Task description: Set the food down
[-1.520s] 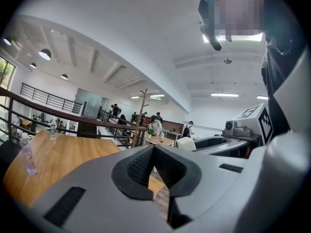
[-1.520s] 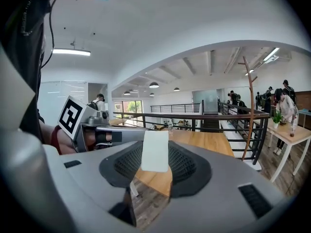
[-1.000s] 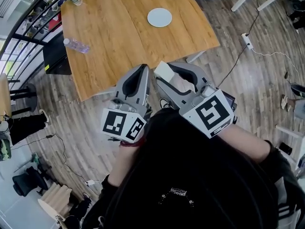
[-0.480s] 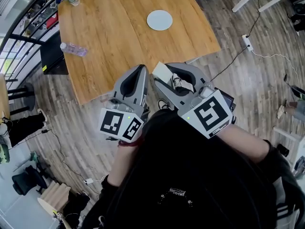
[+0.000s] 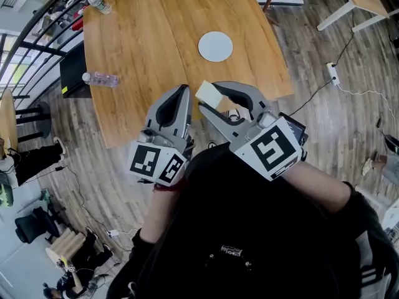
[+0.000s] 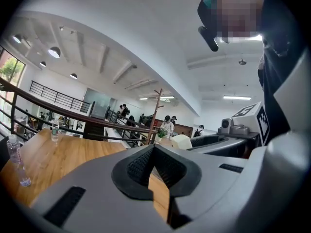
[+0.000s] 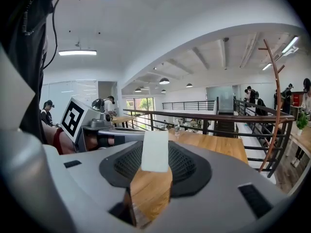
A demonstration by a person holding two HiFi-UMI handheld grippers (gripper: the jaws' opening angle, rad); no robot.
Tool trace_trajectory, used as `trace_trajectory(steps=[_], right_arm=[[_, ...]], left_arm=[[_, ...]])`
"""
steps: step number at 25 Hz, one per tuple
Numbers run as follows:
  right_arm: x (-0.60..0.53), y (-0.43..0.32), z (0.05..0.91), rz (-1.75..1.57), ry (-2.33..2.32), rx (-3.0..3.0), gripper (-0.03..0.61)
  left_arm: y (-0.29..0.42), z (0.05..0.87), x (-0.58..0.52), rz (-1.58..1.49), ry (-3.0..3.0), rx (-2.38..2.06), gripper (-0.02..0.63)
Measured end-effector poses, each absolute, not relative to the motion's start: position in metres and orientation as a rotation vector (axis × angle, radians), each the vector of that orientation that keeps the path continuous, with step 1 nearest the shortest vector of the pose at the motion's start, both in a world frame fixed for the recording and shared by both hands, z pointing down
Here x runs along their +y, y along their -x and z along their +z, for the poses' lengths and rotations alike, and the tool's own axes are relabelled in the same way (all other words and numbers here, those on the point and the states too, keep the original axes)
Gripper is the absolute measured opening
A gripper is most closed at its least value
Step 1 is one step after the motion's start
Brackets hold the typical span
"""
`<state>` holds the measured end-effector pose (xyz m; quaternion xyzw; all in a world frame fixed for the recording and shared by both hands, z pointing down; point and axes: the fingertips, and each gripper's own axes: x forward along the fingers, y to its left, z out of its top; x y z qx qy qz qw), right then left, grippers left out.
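Observation:
A pale cream block of food sits between the pads of my right gripper, which is shut on it; in the right gripper view the food stands upright between the jaws of the right gripper. My left gripper is just to its left, shut and empty; in the left gripper view the left gripper has its pads meeting at the tip. Both hover over the near edge of a wooden table. A round white plate lies further out on the table.
A clear plastic bottle lies near the table's left edge and another bottle stands at its far left corner. A power strip with cables lies on the wood floor to the right. A black railing runs beyond the table.
The table and plate have slid lower in the head view, so both grippers now reach over its near edge. The right gripper still holds the food; the left stays shut.

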<state>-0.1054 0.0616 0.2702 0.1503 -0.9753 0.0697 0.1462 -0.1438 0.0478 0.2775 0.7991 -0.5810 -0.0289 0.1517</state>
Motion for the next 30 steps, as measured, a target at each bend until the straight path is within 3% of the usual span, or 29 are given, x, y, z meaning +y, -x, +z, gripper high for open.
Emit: trace_trajectory(steps=[30], right_arm=[[-0.059,0.079,0.279,0.402,-0.369,-2.874,0.173]], left_arm=[[0.125,0.280,-0.074,0.131,-2.262,-1.658,0.006]])
